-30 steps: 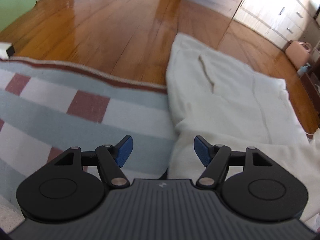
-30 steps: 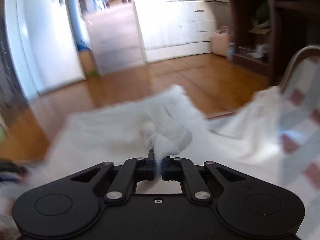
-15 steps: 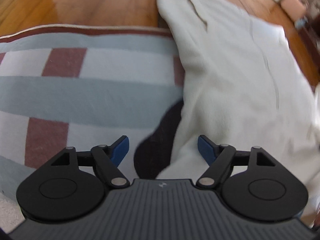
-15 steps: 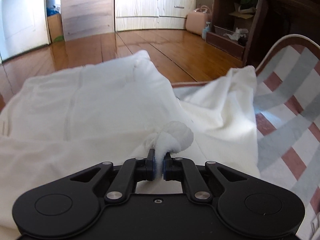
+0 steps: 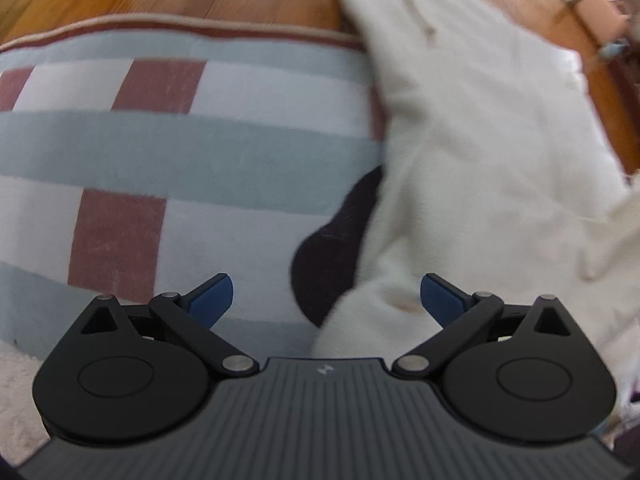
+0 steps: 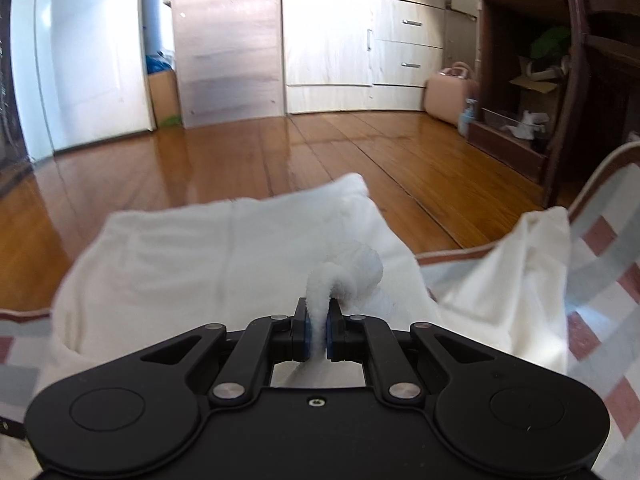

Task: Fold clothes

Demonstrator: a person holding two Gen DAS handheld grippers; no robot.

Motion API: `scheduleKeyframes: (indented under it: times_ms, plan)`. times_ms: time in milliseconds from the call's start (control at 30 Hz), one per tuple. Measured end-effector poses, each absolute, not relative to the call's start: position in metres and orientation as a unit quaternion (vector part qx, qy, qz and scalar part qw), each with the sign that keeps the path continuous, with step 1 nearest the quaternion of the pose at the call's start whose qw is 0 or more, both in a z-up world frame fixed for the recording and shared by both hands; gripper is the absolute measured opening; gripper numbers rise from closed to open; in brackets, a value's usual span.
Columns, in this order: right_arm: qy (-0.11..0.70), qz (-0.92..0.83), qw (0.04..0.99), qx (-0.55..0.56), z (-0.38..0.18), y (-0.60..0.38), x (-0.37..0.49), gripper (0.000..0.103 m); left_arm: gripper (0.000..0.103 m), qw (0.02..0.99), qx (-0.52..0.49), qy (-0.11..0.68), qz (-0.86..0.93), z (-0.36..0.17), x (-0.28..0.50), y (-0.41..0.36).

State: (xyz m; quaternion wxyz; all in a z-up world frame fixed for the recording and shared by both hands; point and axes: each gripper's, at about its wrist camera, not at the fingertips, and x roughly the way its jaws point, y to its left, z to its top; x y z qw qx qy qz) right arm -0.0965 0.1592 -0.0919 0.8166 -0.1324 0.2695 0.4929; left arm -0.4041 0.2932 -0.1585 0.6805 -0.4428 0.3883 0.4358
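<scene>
A white fleece garment (image 5: 472, 128) lies across the checked blanket (image 5: 168, 136) and hangs over its far edge. My left gripper (image 5: 326, 300) points steeply down with its jaws opening wide; a corner of the white cloth and a dark piece of fabric (image 5: 332, 240) lie under the gap, and the blue pads (image 5: 210, 298) touch nothing. In the right wrist view my right gripper (image 6: 316, 330) is shut on a bunched fold of the same white garment (image 6: 224, 264), which rises in a curl above the pads.
A polished wooden floor (image 6: 248, 160) runs beyond the blanket's edge. Pale cabinets with drawers (image 6: 360, 40), a pink case (image 6: 450, 92) and a dark shelf unit (image 6: 560, 80) stand at the far side.
The left gripper's jaws have spread wider and it has tipped further down onto the blanket. The right gripper has moved with the bunched cloth still pinched; its view has swung towards the cabinets.
</scene>
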Motion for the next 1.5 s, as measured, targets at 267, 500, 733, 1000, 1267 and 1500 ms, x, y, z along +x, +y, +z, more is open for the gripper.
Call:
scheduleKeyframes:
  times_ms: [267,500,733,1000,1267,1500]
  plan:
    - [0.216,0.530,0.815,-0.093,-0.054,0.148,-0.109,0.009,0.102,0.728,-0.380,0.434,0.372,-0.162,-0.362,0.286]
    - [0.232,0.534,0.809,-0.080,-0.064,0.138,-0.102,0.009,0.016,0.761,-0.310,0.417,0.387,-0.145,-0.354,0.282]
    - [0.269,0.570,0.774,-0.050,-0.103,0.135,-0.092,0.009,0.018,0.701,-0.391,0.399,0.444,-0.151,-0.407,0.287]
    - [0.364,0.487,0.787,-0.104,-0.161,0.141,-0.075,0.009,0.065,0.655,-0.418,0.418,0.470,-0.160,-0.418,0.290]
    - [0.339,0.515,0.774,-0.141,-0.175,0.150,-0.059,0.011,0.093,0.670,-0.456,0.457,0.367,-0.189,-0.403,0.282]
    - [0.352,0.533,0.760,-0.116,-0.166,0.141,-0.051,0.009,0.018,0.729,-0.416,0.409,0.358,-0.130,-0.416,0.262]
